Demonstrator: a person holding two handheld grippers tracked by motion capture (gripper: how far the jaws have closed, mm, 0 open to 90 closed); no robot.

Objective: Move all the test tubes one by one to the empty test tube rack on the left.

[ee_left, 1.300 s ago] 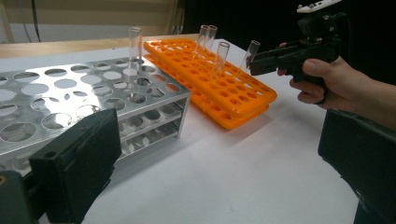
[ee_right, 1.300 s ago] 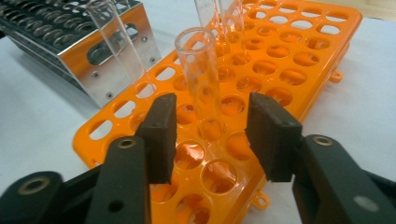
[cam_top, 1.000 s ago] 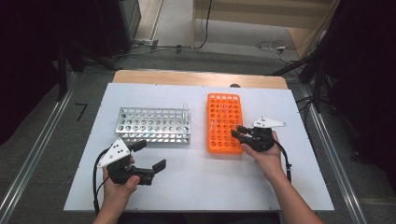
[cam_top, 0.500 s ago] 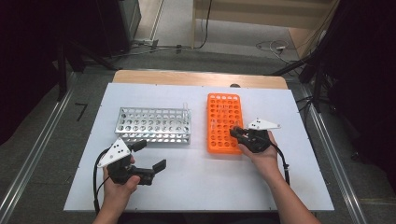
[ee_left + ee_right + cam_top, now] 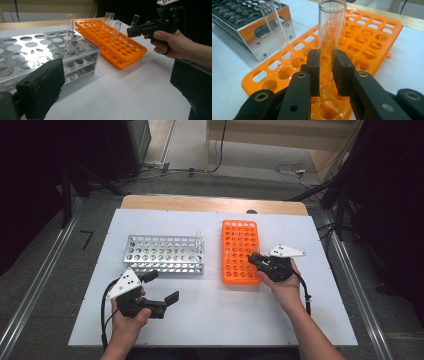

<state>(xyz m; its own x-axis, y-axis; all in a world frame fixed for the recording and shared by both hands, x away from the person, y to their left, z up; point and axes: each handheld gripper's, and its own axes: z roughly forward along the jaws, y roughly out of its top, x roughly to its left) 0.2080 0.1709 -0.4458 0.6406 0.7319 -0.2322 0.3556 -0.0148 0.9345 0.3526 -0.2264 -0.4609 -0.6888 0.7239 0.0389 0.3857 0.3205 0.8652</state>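
My right gripper point(image 5: 326, 72) is shut on a clear glass test tube point(image 5: 331, 27), which stands upright between the pads over the orange rack point(image 5: 372, 42). From above, this gripper point(image 5: 252, 258) sits at the right edge of the orange rack point(image 5: 240, 251). A second tube point(image 5: 275, 27) leans in a hole of that rack. Several more tubes point(image 5: 116, 30) stand in it. My left gripper point(image 5: 161, 286) lies open near the front left of the table, with nothing between its jaws. It faces the metal rack point(image 5: 37, 52), which holds one tube point(image 5: 69, 25).
The metal rack point(image 5: 164, 254) stands left of the orange one with a narrow gap between them. Both sit on a white board point(image 5: 215, 320) with bare surface in front of the racks. Cables trail from both grippers toward the person.
The right gripper has edged slightly left over the orange rack's right edge. The left hand and its gripper have kept still.
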